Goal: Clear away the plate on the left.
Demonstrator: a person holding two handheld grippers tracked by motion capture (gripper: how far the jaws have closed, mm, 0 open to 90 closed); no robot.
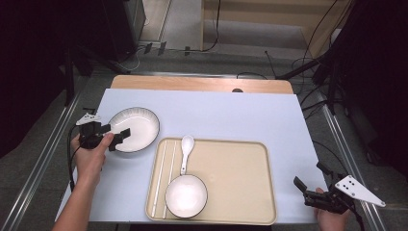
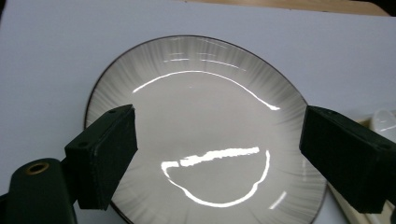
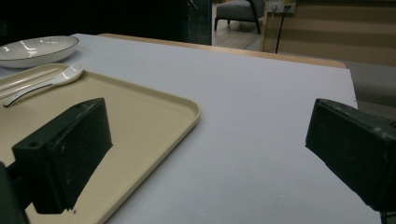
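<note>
A big white table top (image 1: 231,115) sits over a grey floor. On it lies a tan plastic tray (image 1: 240,178) holding a small white bowl (image 1: 186,196), a white spoon (image 1: 185,153) and chopsticks (image 1: 163,175). Just left of the tray rests the wide white plate with a dark rim (image 1: 134,129). The left gripper (image 1: 115,136) hangs over the plate's near-left edge, jaws spread wide, not pinching it. The right gripper (image 1: 308,185) waits by the tray's right corner, jaws spread, holding nothing.
</note>
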